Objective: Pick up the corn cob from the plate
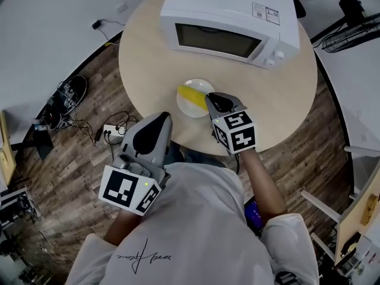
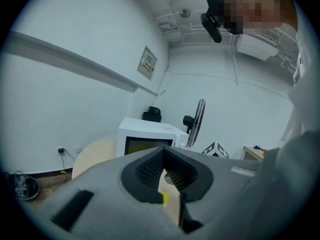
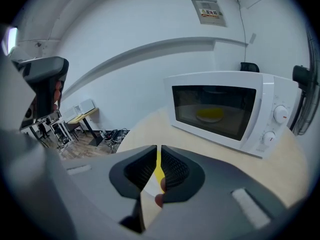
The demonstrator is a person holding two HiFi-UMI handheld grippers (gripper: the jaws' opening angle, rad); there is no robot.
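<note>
Right gripper [image 1: 209,98] is hanging over the near side of the plate [image 1: 193,110]. Its jaws are sitting almost together with only a thin slit between them, clenched on nothing. The corn cob [image 1: 191,94] is lying on the plate just ahead of the tips and slightly to their left. Whether the tips are touching it I cannot tell. In the right gripper view a strip of the cob's yellow is showing through the slit, beyond the pads and not between them. Farther ahead, the microwave [image 1: 231,16] is standing on the round table [image 1: 148,58] with its door closed. Behind and to the left, the left gripper [image 1: 164,119] is waiting at the table's near edge, its jaws closed and holding nothing.
</note>
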